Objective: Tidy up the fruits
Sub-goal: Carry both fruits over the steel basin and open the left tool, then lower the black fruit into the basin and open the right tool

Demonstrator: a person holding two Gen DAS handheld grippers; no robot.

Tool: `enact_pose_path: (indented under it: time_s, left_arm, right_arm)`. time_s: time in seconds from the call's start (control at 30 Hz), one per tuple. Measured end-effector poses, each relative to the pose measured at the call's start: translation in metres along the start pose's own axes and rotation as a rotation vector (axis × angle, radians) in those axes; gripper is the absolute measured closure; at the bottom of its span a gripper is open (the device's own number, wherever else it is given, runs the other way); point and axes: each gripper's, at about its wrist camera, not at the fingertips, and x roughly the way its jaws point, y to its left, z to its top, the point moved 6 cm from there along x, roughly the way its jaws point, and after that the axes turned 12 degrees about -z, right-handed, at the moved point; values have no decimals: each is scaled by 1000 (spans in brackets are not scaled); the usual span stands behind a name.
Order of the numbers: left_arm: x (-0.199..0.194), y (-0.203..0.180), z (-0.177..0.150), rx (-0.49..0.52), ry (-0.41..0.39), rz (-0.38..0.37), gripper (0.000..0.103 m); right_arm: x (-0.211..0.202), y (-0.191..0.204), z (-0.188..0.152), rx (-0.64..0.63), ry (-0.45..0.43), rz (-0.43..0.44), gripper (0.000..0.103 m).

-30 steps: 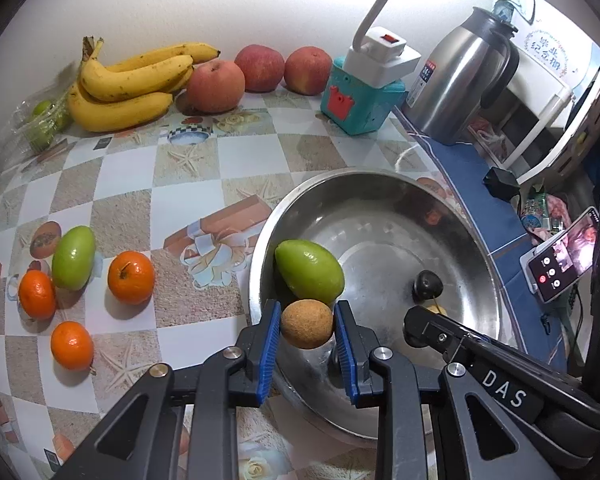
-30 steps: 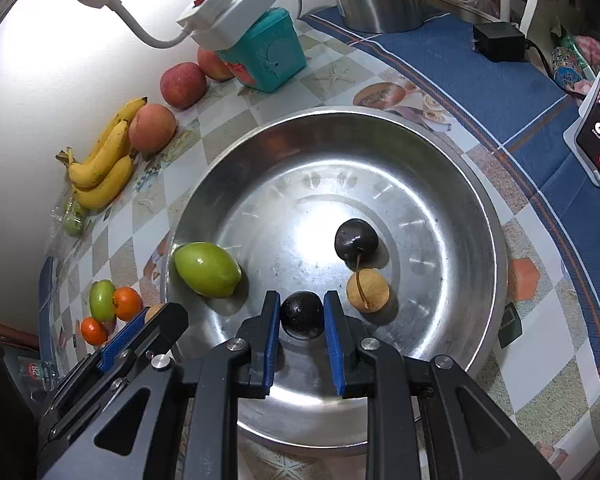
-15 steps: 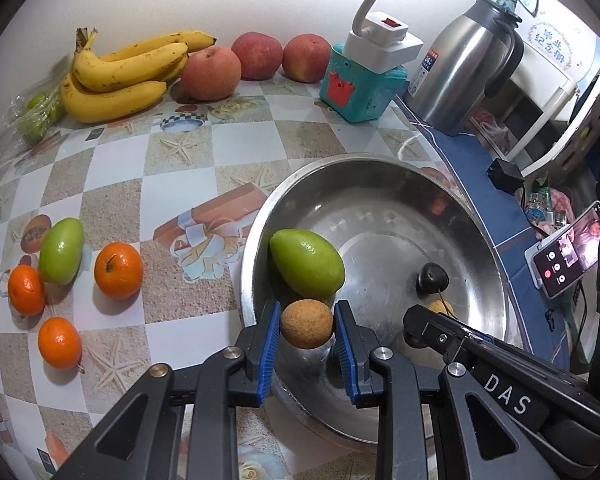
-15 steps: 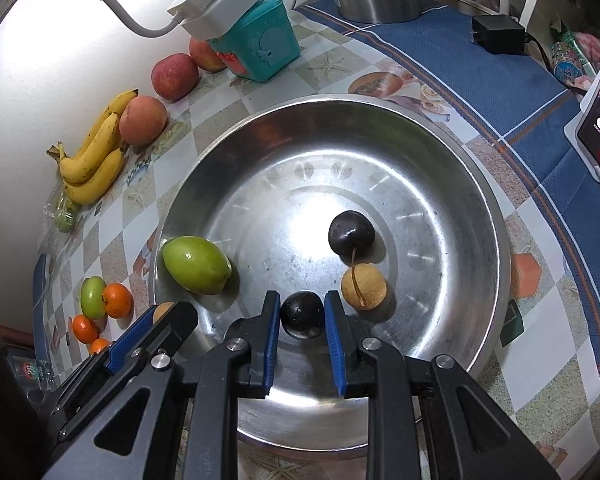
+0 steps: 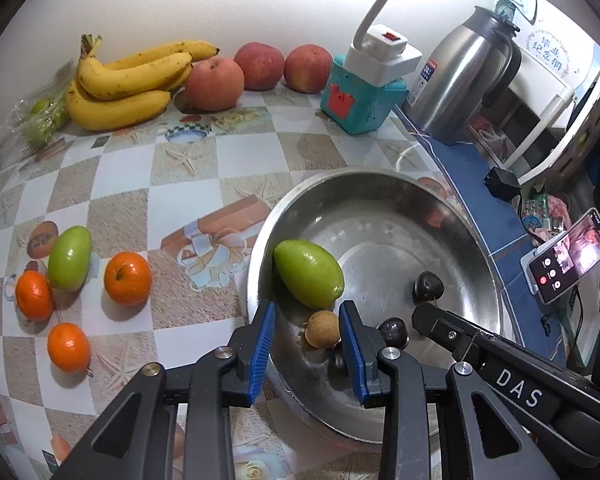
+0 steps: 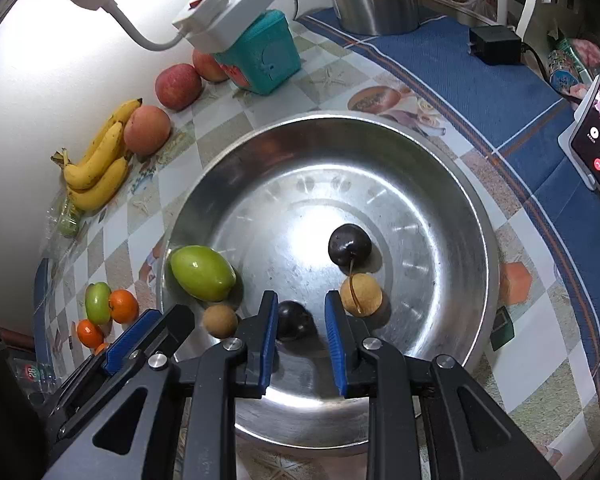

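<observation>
Over the steel bowl, the left gripper has its jaws opening; the small tan, rough-skinned round fruit lies on the bowl's floor between the blue ribbed pads, clear of both. The right gripper appears clamped on a glossy dark cherry low inside the bowl, though the pad contact is not sharp. Also in the bowl: a smooth green oval fruit by its left wall, a stemmed cherry near the centre, another tan fruit just beside it.
</observation>
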Motion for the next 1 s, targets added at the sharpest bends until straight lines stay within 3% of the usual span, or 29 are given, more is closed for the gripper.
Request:
enact_pose_path:
  time_s: [0.33,0.7,1.0]
  left_arm:
    - [-14,26,2,-72,5,98,66]
    - [-36,71,-5,-239,20,195,66]
    - [-58,88,-4,-308,-20,206,62]
  right_arm:
    - [-5,1,2,-13,-16,6,79]
    - [-6,14,-2,-58,-7,4,79]
    - [-12,29,-6,-101,-15,11,79]
